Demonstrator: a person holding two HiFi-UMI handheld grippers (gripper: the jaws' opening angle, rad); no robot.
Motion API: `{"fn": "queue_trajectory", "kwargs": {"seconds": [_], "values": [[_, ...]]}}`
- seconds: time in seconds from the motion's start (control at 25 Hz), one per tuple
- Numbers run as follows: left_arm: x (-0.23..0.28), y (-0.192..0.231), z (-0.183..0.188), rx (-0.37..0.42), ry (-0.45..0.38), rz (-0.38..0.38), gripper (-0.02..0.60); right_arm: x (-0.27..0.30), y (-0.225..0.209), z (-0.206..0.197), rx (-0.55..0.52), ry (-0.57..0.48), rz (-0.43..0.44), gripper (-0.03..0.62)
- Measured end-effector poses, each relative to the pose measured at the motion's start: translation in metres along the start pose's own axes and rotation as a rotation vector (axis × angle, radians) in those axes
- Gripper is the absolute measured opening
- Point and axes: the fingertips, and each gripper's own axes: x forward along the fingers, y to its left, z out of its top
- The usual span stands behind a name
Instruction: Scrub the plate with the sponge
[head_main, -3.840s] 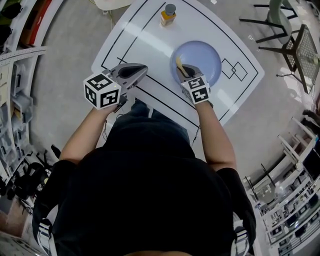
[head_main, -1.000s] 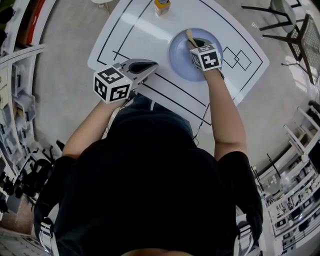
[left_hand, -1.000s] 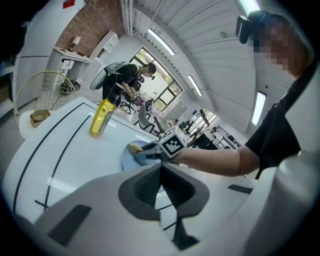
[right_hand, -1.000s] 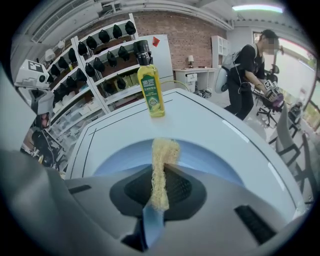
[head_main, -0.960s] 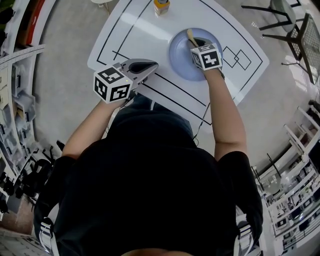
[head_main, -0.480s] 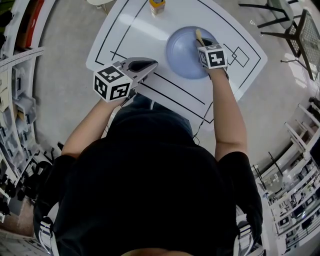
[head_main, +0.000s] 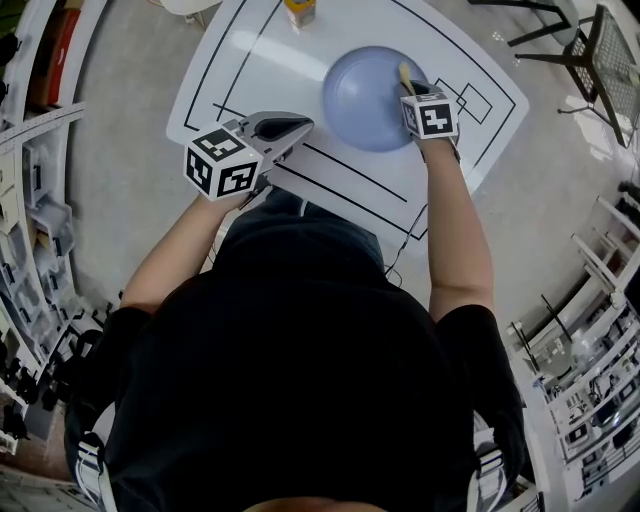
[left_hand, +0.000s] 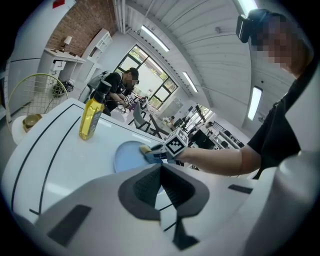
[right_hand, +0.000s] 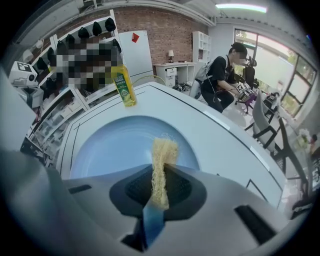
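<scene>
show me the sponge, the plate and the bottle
sponge (right_hand: 163, 152): right gripper view, its yellow scrubbing end
plate (right_hand: 115, 145): right gripper view, bare blue middle
bottle (left_hand: 90, 118): left gripper view, yellow body

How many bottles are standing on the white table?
1. The yellow bottle stands upright near the far edge of the table, beyond the blue plate. The person's body hides part of the near side.

- Bright, even indoor light comes from ceiling strip lamps (left_hand: 155, 39) and windows (left_hand: 150, 75).
- Glare streaks the white counter (head_main: 270, 45).
- All 3 views bend toward dark fisheye edges.
- The left gripper (left_hand: 161, 167) fingers (left_hand: 142, 186) look soft close up.
</scene>
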Motion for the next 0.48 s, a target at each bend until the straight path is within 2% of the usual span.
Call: {"fn": "queue_trajectory", "kwargs": {"seconds": [0.48], "values": [[0.002,-0.008,-0.002,0.012,0.010,-0.020,0.008,-0.009,0.003,-0.042,0.028,0.110,-0.012,0.038]]}}
